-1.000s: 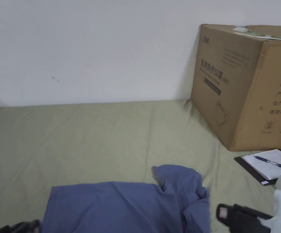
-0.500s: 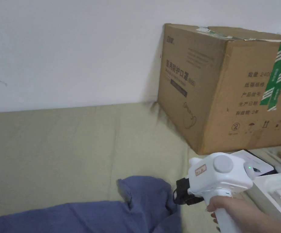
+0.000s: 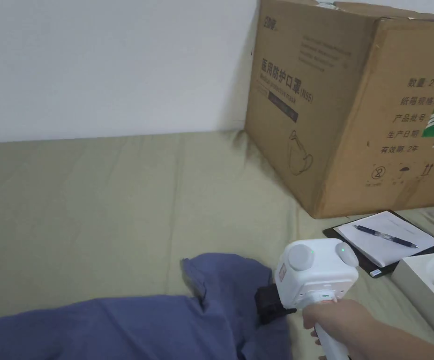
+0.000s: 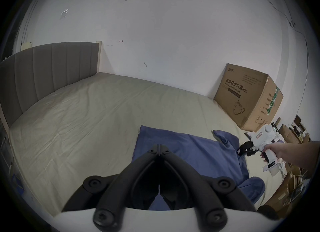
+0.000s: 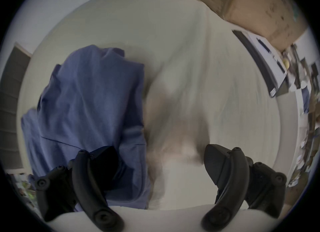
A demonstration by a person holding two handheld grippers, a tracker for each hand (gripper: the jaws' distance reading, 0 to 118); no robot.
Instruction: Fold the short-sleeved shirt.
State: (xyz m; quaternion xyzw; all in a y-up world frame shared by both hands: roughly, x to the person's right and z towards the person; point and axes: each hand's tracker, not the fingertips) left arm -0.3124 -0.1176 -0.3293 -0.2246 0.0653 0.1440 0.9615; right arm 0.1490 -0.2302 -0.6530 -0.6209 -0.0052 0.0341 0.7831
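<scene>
A blue short-sleeved shirt (image 3: pixel 131 328) lies spread on the bed, one sleeve (image 3: pixel 225 281) bunched up at its right end. A hand holds my right gripper (image 3: pixel 268 305) at the shirt's right edge. In the right gripper view that gripper (image 5: pixel 147 154) is open wide, one jaw over the shirt (image 5: pixel 90 100) and the other over bare sheet. My left gripper (image 4: pixel 159 147) is shut, its tips together above the shirt (image 4: pixel 190 150) near its left end; no cloth shows between them. The right gripper (image 4: pixel 242 149) also appears in the left gripper view, by the bunched sleeve.
The bed has a pale green sheet (image 3: pixel 117 201) and runs up to a white wall. A large cardboard box (image 3: pixel 352 103) stands at the back right. In front of it lie a clipboard with paper and a pen (image 3: pixel 385 236) and a white box (image 3: pixel 427 290). A grey headboard (image 4: pixel 43 72) rises at the far left.
The head camera has swung right and down. The right gripper came up from the lower right and now sits lower, against the shirt's right edge by the sleeve.
</scene>
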